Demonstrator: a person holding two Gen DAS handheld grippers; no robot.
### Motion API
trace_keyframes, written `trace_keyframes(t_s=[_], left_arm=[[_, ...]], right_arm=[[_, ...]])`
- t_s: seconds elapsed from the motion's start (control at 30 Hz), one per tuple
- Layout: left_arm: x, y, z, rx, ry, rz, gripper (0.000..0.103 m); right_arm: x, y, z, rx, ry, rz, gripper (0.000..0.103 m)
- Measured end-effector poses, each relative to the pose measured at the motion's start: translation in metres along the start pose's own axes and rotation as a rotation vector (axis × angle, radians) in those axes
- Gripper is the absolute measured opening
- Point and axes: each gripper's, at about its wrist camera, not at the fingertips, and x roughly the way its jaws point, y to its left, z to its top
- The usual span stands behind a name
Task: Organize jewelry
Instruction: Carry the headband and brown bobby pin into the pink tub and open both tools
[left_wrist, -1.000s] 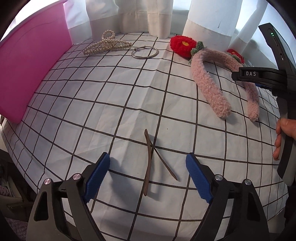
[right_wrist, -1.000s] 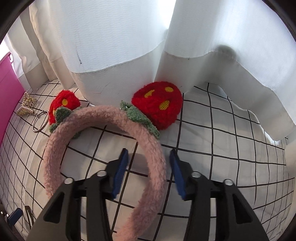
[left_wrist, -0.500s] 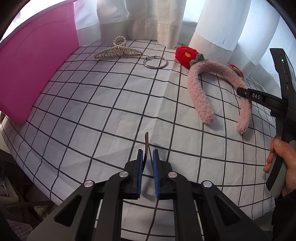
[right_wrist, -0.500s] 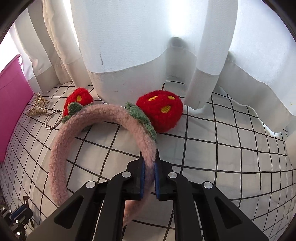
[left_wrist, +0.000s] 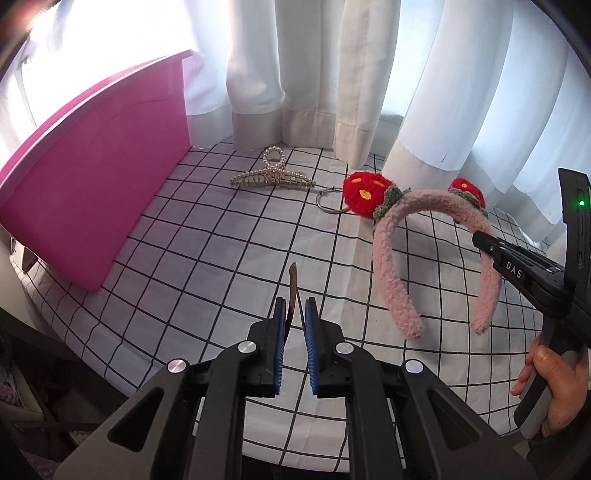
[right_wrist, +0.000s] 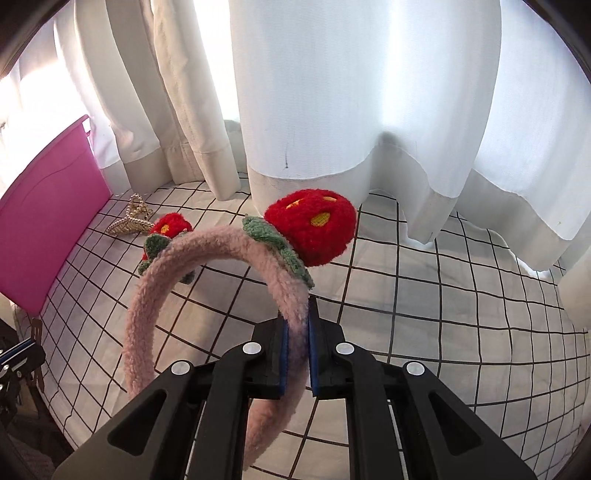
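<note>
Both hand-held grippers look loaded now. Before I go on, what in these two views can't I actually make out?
- Pink bin: its inside is hidden in both views; only the outer wall shows.
- Brown hair clip: its lower part is hidden between the left hand-held gripper pads.
- Metal ring: partly behind the headband pompom in the left view, not visible in the right view.
- Headband's near end: hidden under the right hand-held gripper, right view.
</note>
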Motion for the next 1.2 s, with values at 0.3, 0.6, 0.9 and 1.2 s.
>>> trace_keyframes(t_s=[0.3,0.6,0.9,1.2], left_arm=[[-0.046,0.038,0.042,0.003,-0.107,0.021,0.011],[-0.088,0.095,0.092,-0.018,-0.197,0.034,0.011],[-0.12,0.178,0.147,-0.058,-0.302,0.109,0.011],[-0.089,0.272,0.174,-0.114,-0.249,0.193,0.012]], right_arm=[[-0.033,0.049,0.037,-0.039,-0.095,0.022,0.009],[-0.064,0.118,0.098,-0.097,-0.223,0.073,0.009],[-0.084,0.219,0.166,-0.199,-0.341,0.171,0.009],[-0.05,0.329,0.202,-0.33,-0.313,0.233,0.009]])
